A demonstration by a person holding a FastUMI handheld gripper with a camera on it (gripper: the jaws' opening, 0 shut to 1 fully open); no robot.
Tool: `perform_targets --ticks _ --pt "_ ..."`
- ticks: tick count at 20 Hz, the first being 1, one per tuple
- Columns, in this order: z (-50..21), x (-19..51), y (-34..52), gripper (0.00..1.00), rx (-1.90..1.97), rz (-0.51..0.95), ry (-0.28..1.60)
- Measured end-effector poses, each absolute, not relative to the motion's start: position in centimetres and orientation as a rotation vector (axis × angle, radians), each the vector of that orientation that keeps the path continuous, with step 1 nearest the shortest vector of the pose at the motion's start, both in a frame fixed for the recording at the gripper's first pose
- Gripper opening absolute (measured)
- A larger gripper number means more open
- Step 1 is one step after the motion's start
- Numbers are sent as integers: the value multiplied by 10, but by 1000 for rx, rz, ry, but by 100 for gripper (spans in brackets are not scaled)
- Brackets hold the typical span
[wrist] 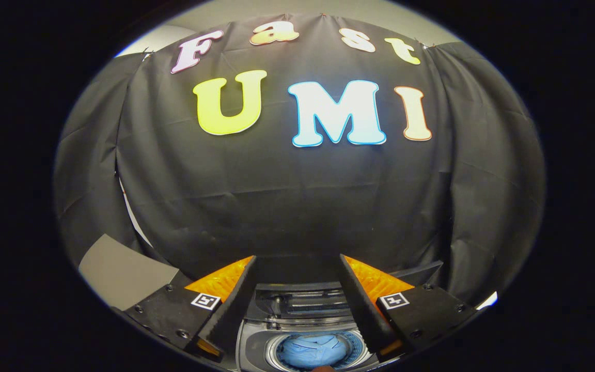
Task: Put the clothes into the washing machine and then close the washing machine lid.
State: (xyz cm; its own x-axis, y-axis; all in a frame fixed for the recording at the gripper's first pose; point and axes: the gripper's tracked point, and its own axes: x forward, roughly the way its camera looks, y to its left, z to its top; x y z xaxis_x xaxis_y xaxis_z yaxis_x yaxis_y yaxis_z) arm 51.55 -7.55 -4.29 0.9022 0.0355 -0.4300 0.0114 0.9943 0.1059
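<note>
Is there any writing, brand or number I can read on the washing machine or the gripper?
Washing machine: none legible.
Square tags on the open, empty gripper: coded patterns, no words.
Blue clothes in the drum, seen between the fingers: no print visible.

So the washing machine (297, 330) is a top-loader, seen from above between the tool's (297, 268) two spread fingers, which aren't touching anything. It's got a grey top deck with a round drum opening and a ribbed metallic ring around the rim. The lid is up, standing behind the opening on the far side. The clothes (314, 350) are already down in the drum: a light blue bundle, crumpled and folded over itself, sitting pretty much in the middle of the opening.
</note>
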Motion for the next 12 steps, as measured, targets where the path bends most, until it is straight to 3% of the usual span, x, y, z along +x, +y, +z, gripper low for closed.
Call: perform_targets --ticks 12 --pt "-82 581 -93 96 191 -45 528"
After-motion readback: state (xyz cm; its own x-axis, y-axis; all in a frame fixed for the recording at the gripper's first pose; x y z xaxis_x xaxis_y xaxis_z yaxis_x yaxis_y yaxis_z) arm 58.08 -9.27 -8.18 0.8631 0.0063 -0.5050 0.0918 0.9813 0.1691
